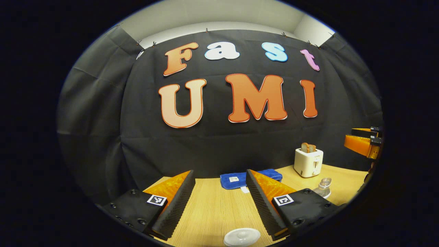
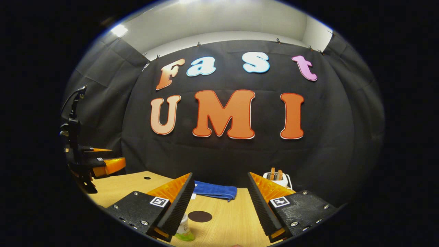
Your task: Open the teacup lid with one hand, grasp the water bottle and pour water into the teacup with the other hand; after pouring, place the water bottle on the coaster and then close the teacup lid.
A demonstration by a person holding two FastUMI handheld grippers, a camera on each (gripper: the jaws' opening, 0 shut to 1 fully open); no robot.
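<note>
The white teacup lid point(image 1: 241, 236) sits at the bottom of the left gripper view, just below and between my left gripper's fingers. My left gripper point(image 1: 220, 173) is open and holds nothing. A clear water bottle point(image 1: 324, 187) stands to its right, partly behind the right finger. In the right gripper view, the bottle point(image 2: 184, 230) stands low on the left, half hidden by the left finger. The dark round coaster point(image 2: 200, 216) lies on the table just right of it. My right gripper point(image 2: 220, 175) is open and empty. The cup's body is hidden.
A folded blue towel point(image 1: 250, 178) lies at the back of the wooden table point(image 1: 219, 209), by the black cloth wall. A white toaster point(image 1: 308, 161) with toast stands at the back right. The other gripper point(image 1: 360, 139) hangs at the far right edge.
</note>
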